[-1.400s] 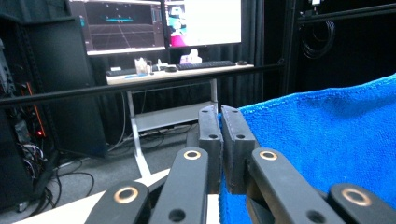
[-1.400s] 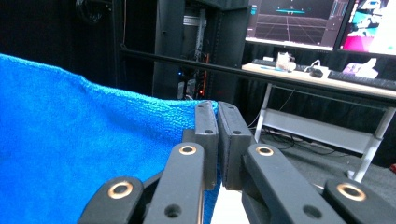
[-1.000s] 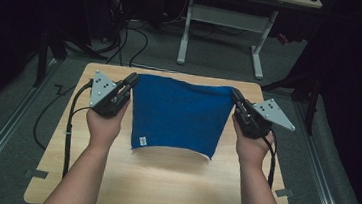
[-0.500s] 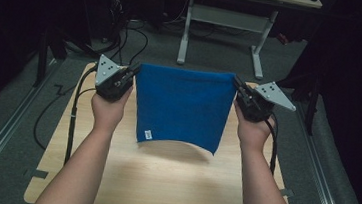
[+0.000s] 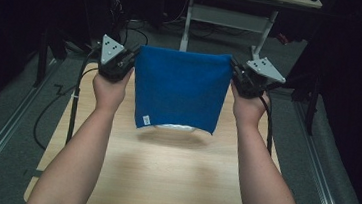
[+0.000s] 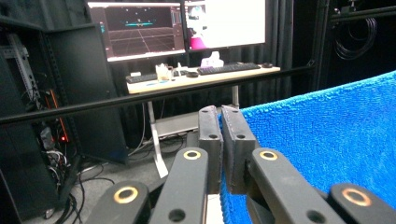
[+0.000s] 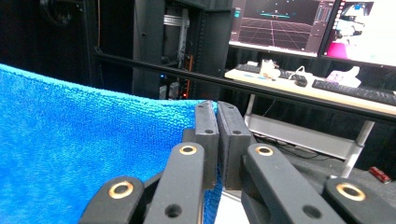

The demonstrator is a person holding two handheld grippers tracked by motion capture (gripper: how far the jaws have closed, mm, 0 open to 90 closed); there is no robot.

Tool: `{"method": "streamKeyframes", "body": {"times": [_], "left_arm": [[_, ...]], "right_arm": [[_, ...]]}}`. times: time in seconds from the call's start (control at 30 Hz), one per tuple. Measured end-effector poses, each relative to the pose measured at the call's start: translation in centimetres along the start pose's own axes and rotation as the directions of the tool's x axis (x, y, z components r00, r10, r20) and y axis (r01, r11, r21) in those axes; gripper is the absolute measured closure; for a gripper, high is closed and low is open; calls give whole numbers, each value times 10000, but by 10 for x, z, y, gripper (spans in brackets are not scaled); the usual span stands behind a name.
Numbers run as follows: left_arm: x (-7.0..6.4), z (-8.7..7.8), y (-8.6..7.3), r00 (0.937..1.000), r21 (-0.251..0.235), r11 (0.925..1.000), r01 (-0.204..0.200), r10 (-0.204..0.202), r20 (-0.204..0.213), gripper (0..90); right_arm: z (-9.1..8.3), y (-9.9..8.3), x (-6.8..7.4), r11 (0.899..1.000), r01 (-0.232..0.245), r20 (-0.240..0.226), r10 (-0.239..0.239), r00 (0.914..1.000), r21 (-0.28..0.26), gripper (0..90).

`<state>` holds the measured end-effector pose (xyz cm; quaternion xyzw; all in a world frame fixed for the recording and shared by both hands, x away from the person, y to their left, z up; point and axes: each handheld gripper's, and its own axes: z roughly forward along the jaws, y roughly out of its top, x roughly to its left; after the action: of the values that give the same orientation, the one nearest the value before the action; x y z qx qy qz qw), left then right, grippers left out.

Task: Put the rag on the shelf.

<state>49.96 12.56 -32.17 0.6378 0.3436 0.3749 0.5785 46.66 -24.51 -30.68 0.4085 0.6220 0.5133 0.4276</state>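
Note:
A blue towel [image 5: 177,89] hangs in the air above the wooden table [image 5: 161,180], stretched flat between both grippers. My left gripper [image 5: 134,57] is shut on its upper left corner, and my right gripper [image 5: 232,69] is shut on its upper right corner. A small white tag [image 5: 145,119] shows near the towel's lower left edge, and a pale underside peeks out at the bottom hem. In the left gripper view the towel [image 6: 322,140] spreads to the right of the pinched jaws [image 6: 220,116]. In the right gripper view the towel [image 7: 84,140] spreads to the left of the jaws [image 7: 216,112].
The person's forearms [image 5: 89,143] reach in from the bottom. Black cables [image 5: 68,106] trail off the table's left side. Beyond the table stand a white-legged desk [image 5: 227,16], with monitors [image 6: 177,25] and a keyboard [image 6: 224,69] on it, and a dark equipment rack [image 7: 177,42].
Both grippers have risen and moved away from the person, lifting the towel off the table so it hangs freely. Both jaws stayed shut on the corners.

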Motion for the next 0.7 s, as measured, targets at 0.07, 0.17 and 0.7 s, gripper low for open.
{"method": "streamKeyframes", "body": {"times": [0.07, 0.17, 0.7], "left_arm": [[3, 7, -3, 9999, 192, 9998, -79, 81, -77, 876], [8, 18, -16, 9998, 669, 9976, 185, -184, -20, 875], [5, 42, -106, 9938, 2632, 9614, 798, -973, 541, 875]], "right_arm": [[8, 1, -1, 9999, 53, 27, -54, 10000, 91, 881], [17, -2, -2, 9996, -100, -6, 100, 9999, 250, 881], [46, -75, -12, 9785, -374, -337, 452, 9984, 2029, 882]]}}
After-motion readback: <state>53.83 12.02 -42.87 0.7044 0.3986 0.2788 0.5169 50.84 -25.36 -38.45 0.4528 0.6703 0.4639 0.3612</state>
